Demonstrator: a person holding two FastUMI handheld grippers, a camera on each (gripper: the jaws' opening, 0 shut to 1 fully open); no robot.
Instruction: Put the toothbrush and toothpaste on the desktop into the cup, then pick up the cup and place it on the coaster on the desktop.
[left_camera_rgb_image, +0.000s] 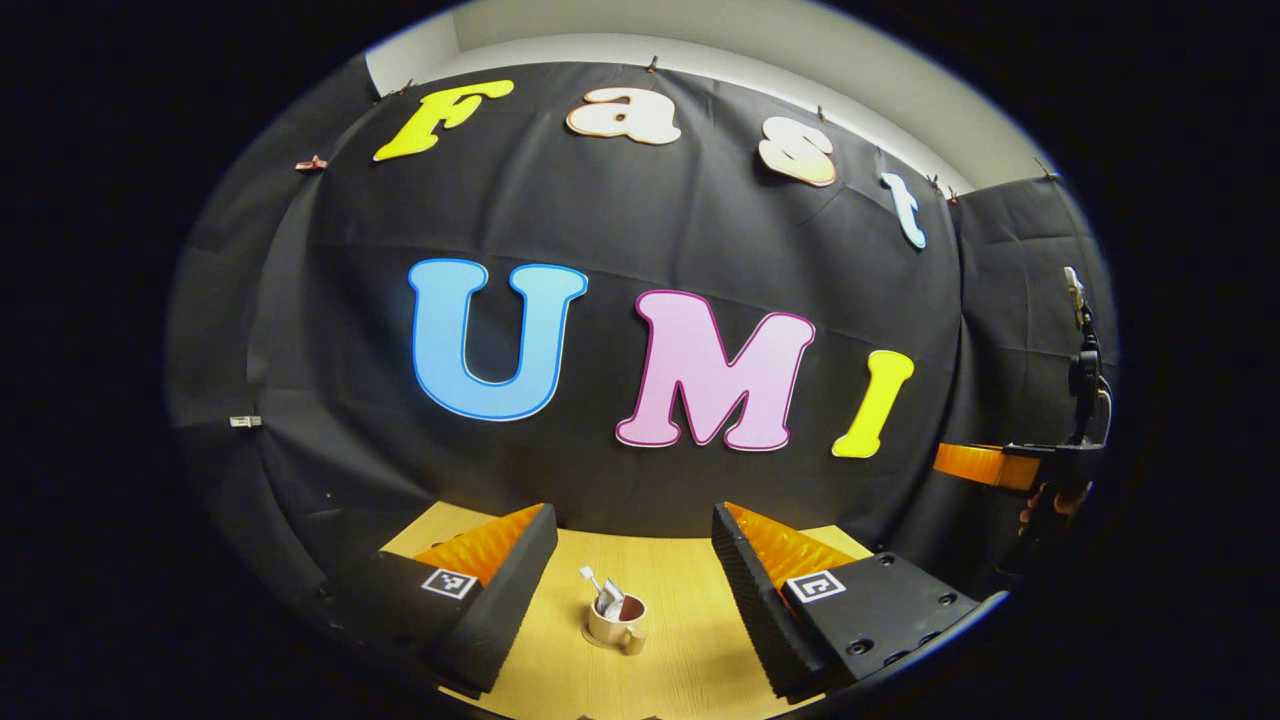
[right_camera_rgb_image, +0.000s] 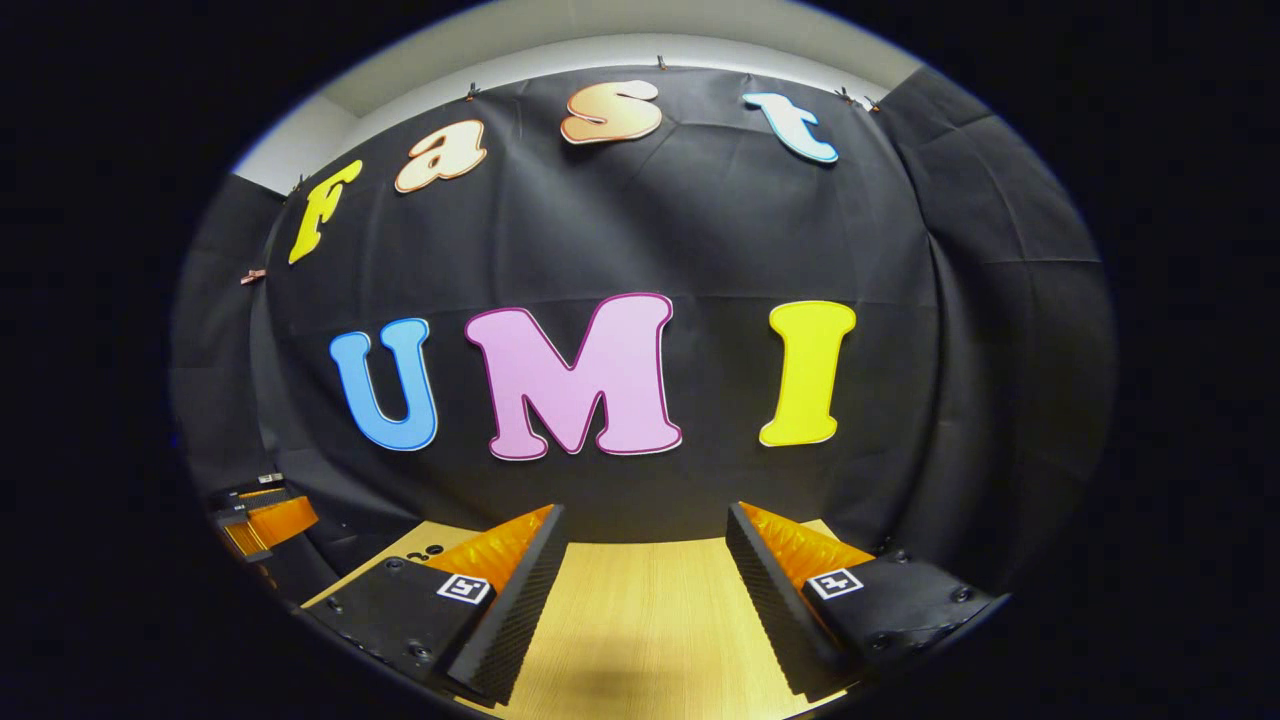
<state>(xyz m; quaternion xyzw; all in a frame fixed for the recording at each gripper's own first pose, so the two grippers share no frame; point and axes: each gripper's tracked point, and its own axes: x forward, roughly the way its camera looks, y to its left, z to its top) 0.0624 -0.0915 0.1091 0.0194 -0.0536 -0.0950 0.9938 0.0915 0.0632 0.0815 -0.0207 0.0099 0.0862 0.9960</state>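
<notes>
A cream cup (left_camera_rgb_image: 617, 624) with a handle stands upright on the wooden desktop (left_camera_rgb_image: 690, 600). A white toothbrush (left_camera_rgb_image: 592, 579) and a toothpaste tube (left_camera_rgb_image: 613, 604) stick out of its top. My left gripper (left_camera_rgb_image: 632, 520) is open, raised above the desk, and the cup sits low between its fingers without touching them. A thin dark edge shows under the cup's base; I cannot tell whether it is the coaster. My right gripper (right_camera_rgb_image: 645, 525) is open over bare desktop (right_camera_rgb_image: 640, 620) with nothing between its fingers.
The black cloth wall closes the back of the desk just past both grippers. In the left gripper view the right gripper (left_camera_rgb_image: 985, 464) hangs at the far right, held by a hand (left_camera_rgb_image: 1050, 500). The left gripper (right_camera_rgb_image: 262, 520) shows at the far left of the right gripper view.
</notes>
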